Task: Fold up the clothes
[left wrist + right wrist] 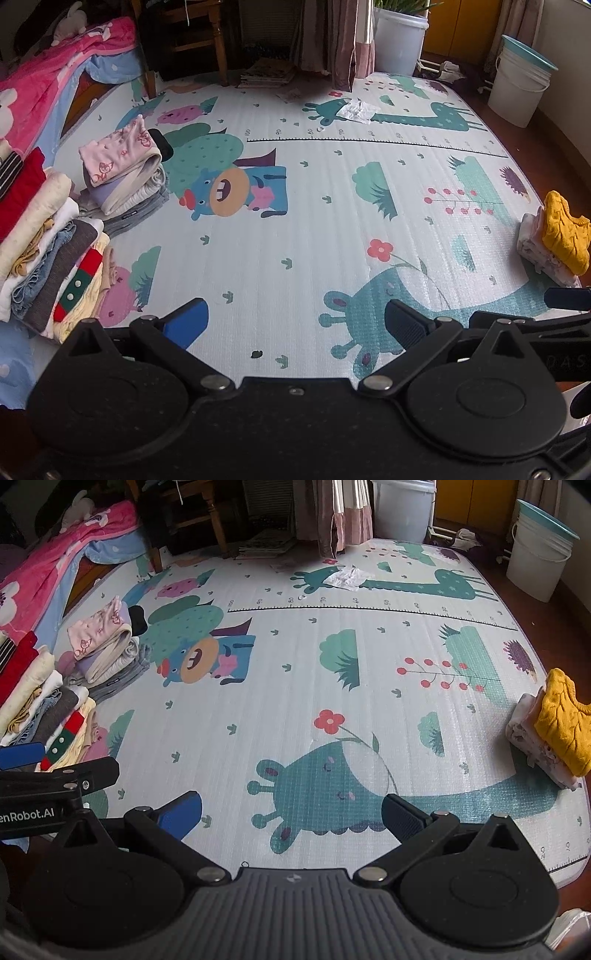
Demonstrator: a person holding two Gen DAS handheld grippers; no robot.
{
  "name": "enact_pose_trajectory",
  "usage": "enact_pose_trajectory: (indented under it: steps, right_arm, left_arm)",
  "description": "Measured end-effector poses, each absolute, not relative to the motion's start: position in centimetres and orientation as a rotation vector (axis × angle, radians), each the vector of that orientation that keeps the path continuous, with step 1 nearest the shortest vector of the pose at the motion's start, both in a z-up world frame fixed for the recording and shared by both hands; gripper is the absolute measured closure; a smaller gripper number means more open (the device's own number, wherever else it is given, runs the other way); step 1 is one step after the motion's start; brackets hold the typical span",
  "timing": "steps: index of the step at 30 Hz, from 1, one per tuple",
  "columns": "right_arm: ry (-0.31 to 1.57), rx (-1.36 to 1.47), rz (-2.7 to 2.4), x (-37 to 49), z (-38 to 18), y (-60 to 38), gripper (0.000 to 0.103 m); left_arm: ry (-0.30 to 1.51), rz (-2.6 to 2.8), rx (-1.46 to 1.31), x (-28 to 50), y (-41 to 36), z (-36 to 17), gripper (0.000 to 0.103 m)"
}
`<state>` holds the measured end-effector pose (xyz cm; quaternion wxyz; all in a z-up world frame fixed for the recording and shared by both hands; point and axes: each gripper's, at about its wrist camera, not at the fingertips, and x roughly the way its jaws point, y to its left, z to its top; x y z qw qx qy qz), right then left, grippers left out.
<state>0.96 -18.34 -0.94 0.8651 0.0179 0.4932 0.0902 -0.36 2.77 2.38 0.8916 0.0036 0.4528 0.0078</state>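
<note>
Both empty, jaws apart: left gripper [295, 321], right gripper [291, 812]. Best to fetch yellow garment [561, 723] far right, spread flat on play mat [295, 701].

My mat [295, 229] is pale with teal cartoon animals and a red flower [380, 249]; the sweater [565, 230] is mustard yellow, the blanket [48, 74] pink.

Cartoon play mat [314, 229] covers the floor, wooden chair [192, 40] and curtains [343, 40] behind, white buckets [517, 88] right.
</note>
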Motion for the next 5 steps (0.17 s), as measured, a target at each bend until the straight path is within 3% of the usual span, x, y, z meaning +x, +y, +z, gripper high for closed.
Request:
enact_pose_trajectory:
  steps: [5]
  right_arm:
    - [1.031, 0.041, 0.186, 0.78, -1.09, -18.23, 0.000]
  left_arm:
    - [0.933, 0.016, 0.017, -1.02, 2.47, 2.36, 0.000]
